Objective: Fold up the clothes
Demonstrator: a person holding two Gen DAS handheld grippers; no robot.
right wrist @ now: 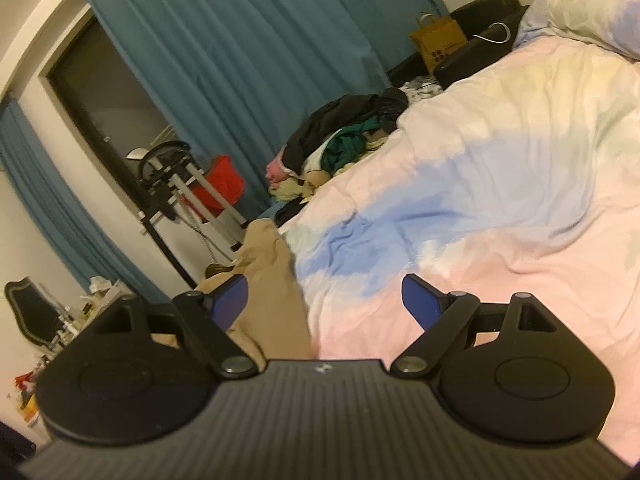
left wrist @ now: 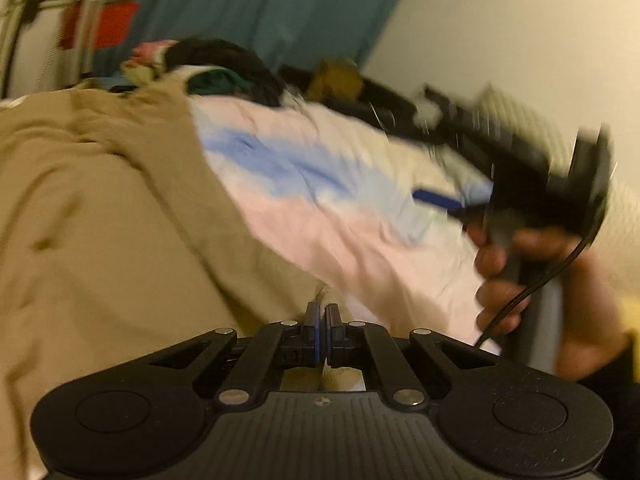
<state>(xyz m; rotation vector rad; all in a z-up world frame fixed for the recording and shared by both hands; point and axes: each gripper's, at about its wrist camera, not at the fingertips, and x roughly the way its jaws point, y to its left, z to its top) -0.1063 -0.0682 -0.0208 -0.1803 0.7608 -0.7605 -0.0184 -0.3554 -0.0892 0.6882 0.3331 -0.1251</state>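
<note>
A tan garment [left wrist: 100,220] lies spread over the left of the bed; in the right wrist view the same tan garment [right wrist: 268,280] runs down between the fingers of my right gripper. My left gripper [left wrist: 322,312] is shut, its pads pinching the garment's right edge where it meets the pastel duvet [left wrist: 340,184]. My right gripper [right wrist: 322,284] stands wide open just above the line between garment and duvet [right wrist: 480,184], holding nothing. Blurred at the right of the left wrist view, a hand [left wrist: 496,264] carries that right gripper.
A pile of dark, green and pink clothes [right wrist: 348,136] lies at the bed's far edge. Behind it hang teal curtains [right wrist: 240,60]. Beyond the bed are a red box [right wrist: 220,184] by a metal stand, a yellow paper bag [right wrist: 438,40] and dark furniture [right wrist: 480,12].
</note>
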